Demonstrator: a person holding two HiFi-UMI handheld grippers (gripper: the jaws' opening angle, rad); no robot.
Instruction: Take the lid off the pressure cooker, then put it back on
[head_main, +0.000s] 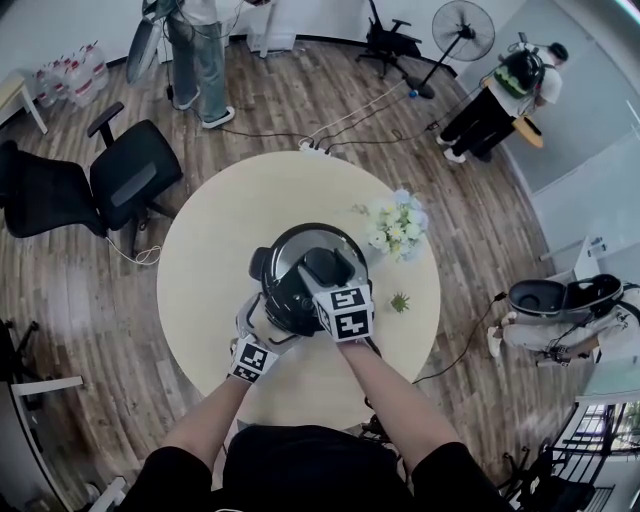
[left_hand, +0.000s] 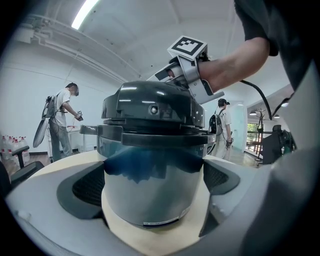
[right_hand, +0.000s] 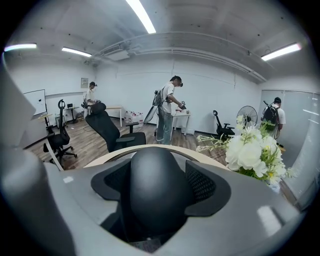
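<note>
— Round cream table (head_main: 200, 270) on a plank floor, office chairs pushed back. How far along are they?

— Barely begun, I'd say. The right gripper (right_hand: 160, 187) has its jaws closed partway on the knob (right_hand: 157, 170) on top of the pressure cooker (head_main: 285, 270), with a ribbed pad pressed to each flank of it. The left gripper (left_hand: 152, 185) sits low on the near side of the cooker, its jaws clamped round the pot body (left_hand: 150, 200), as if to brace it.

— So the lid's on?

— Yes. The lid (left_hand: 150, 107) sits flat on the cooker's rim, with no gap that I can see. Taking it off and putting it back both look to be ahead.

— What's it made of?

— The knob is a smooth matte-black dome, probably plastic. The lid is dark, glossy and moulded, with a flat collar. The body beneath is brushed steel, a plain cylinder that mirrors the room in blue. The cooker stands at the middle of the table. White flowers (head_main: 398, 225) lie just beyond it to the right, and a little green sprig (head_main: 400, 301) sits nearer on that side.
</note>
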